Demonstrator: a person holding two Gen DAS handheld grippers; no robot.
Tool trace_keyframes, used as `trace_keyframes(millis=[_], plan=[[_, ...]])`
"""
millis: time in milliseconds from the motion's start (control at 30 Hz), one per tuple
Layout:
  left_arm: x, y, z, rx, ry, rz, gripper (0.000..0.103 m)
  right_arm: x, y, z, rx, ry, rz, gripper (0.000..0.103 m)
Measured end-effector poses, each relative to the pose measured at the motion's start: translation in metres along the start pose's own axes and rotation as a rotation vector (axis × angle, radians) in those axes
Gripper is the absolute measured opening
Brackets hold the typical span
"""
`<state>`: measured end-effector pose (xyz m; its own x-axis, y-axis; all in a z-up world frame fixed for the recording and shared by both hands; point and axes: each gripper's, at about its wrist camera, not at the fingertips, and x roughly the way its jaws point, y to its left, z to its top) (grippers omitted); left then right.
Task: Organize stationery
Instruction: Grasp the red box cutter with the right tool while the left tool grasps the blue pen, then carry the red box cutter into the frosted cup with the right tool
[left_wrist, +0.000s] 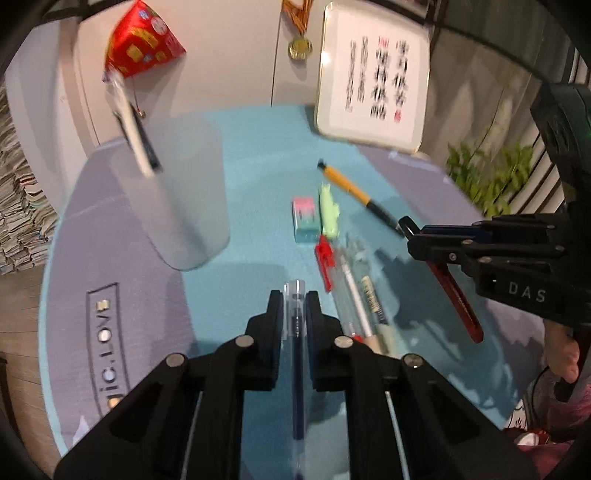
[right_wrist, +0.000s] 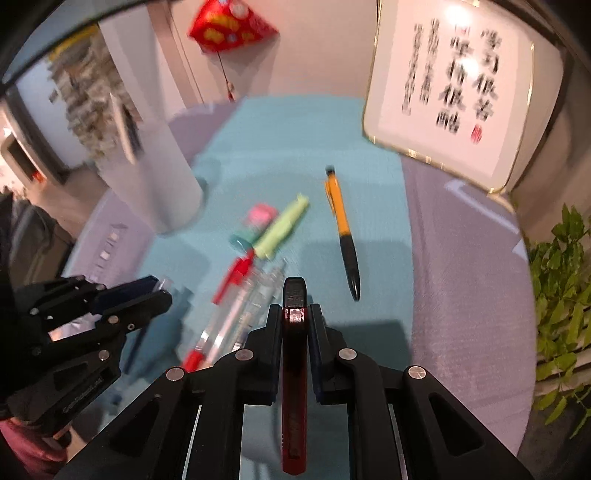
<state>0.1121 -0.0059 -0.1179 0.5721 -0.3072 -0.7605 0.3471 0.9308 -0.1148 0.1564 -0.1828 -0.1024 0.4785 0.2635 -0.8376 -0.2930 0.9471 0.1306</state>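
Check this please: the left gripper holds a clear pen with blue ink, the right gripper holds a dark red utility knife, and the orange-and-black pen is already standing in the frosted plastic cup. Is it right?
Not quite. The orange-and-black pen still lies flat on the teal mat, apart from the frosted plastic cup, as the right wrist view shows. The rest holds: the left gripper holds the clear pen with blue ink, and the right gripper holds the dark red utility knife.

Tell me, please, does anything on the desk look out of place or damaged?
Nothing looks damaged or spilled. Loose stationery lies scattered on the blue mat: an orange pen, a green eraser, a pink eraser and clear pens, still outside the frosted cup.
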Motion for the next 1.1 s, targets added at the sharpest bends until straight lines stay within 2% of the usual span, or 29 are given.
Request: trace_keyframes(millis=[267, 467, 733, 933, 1100], plan=[[-0.059, 0.001, 0.004, -0.021, -0.158, 0.004, 0.010, -0.051, 0.022, 0.002, -0.043, -0.152, 0.042, 0.014], [-0.081, 0.006, 0.004, -0.024, -0.224, 0.024, 0.010, -0.066, 0.037, 0.007, -0.077, -0.194, 0.049, 0.014], [-0.082, 0.019, -0.001, -0.054, -0.232, 0.047, 0.010, -0.059, 0.048, 0.016, -0.081, -0.186, 0.067, 0.014], [-0.091, 0.035, -0.009, -0.096, -0.246, 0.083, 0.010, -0.049, 0.060, 0.039, -0.088, -0.176, 0.082, 0.014], [-0.101, 0.050, -0.017, -0.144, -0.266, 0.113, 0.010, -0.049, 0.072, 0.076, -0.054, -0.252, 0.114, 0.014]])
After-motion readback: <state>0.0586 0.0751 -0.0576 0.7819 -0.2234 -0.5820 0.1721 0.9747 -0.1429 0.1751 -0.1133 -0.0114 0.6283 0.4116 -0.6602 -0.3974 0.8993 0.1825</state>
